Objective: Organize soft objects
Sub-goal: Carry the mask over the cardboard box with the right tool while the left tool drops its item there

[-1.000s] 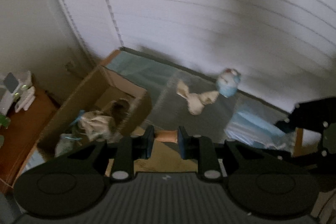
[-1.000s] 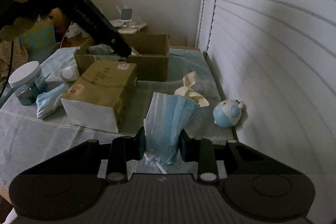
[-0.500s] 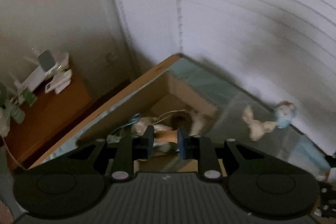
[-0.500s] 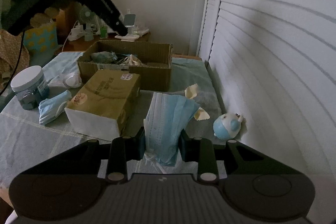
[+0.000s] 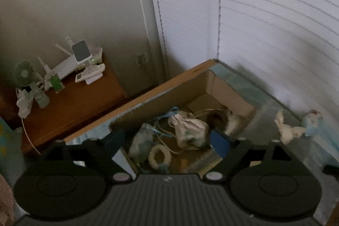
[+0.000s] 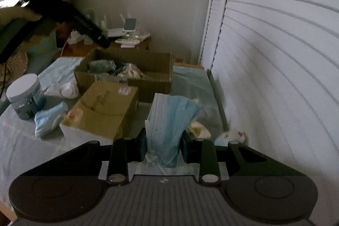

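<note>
My left gripper (image 5: pixel 167 142) hangs over the open cardboard box (image 5: pixel 228 92) and its jaws are opening, with nothing between the pads. Below it in the box lie a white pouch (image 5: pixel 190 130), a pale ring (image 5: pixel 160 157) and blue ribbon. A small tan thing (image 5: pixel 184 162) shows blurred under the jaws. In the right wrist view my right gripper (image 6: pixel 164 141) is shut on a stack of blue face masks (image 6: pixel 169 126), held above the table. The left gripper (image 6: pixel 84 24) reaches in from the upper left above the box (image 6: pixel 148 82).
A closed cardboard box (image 6: pixel 106 107) stands in front of the open one. A lidded jar (image 6: pixel 23 96) and a folded blue pack (image 6: pixel 48 118) sit at the left. A cream cloth (image 6: pixel 199 130) and a blue plush toy (image 6: pixel 231 137) lie by the slatted wall. A wooden side table (image 5: pixel 74 99) holds electronics.
The left gripper swung from the table over the open box, and its jaws went from shut on a tan thing to wide apart. The right gripper kept its grip on the masks.
</note>
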`<state>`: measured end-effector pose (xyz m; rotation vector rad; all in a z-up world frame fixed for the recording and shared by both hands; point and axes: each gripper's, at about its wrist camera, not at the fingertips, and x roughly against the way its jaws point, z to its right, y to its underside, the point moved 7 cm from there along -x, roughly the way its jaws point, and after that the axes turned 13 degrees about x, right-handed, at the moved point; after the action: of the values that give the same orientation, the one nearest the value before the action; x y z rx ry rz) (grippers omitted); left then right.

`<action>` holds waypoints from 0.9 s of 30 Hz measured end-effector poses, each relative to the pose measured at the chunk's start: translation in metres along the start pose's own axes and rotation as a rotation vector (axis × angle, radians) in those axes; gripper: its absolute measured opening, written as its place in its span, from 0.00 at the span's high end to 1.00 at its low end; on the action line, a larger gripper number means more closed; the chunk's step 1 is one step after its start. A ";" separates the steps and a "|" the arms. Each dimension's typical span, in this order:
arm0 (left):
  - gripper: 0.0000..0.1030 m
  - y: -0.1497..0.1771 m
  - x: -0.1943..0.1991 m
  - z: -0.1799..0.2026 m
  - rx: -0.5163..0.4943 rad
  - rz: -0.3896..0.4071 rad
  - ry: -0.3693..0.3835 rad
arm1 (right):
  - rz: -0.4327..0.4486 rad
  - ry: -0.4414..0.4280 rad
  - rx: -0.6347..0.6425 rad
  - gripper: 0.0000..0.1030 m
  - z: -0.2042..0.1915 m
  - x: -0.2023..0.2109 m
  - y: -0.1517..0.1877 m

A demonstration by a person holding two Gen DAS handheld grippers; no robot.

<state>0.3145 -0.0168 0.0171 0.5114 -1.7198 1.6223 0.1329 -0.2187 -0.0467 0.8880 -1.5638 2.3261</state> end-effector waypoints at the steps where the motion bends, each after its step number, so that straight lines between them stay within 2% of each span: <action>1: 0.14 0.006 0.008 0.001 0.011 0.010 0.009 | 0.006 -0.004 -0.001 0.66 0.001 -0.002 -0.005; 7: 0.04 0.046 0.055 0.015 0.026 0.079 0.006 | 0.047 -0.016 0.021 0.66 0.006 -0.022 -0.042; 11: 0.04 0.083 0.074 0.022 0.036 0.113 -0.026 | 0.067 -0.033 0.057 0.66 0.007 -0.039 -0.069; 16: 0.04 0.123 0.085 0.023 0.112 0.123 -0.060 | 0.080 -0.055 0.115 0.66 0.004 -0.063 -0.105; 21: 0.04 0.142 0.095 0.016 0.178 0.155 -0.100 | 0.080 -0.079 0.163 0.66 0.001 -0.088 -0.134; 27: 0.04 0.155 0.098 0.014 0.182 0.174 -0.128 | 0.027 -0.093 0.215 0.66 -0.001 -0.122 -0.147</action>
<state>0.1360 0.0080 -0.0199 0.5769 -1.7588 1.9188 0.2996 -0.1368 -0.0040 1.0430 -1.3844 2.5421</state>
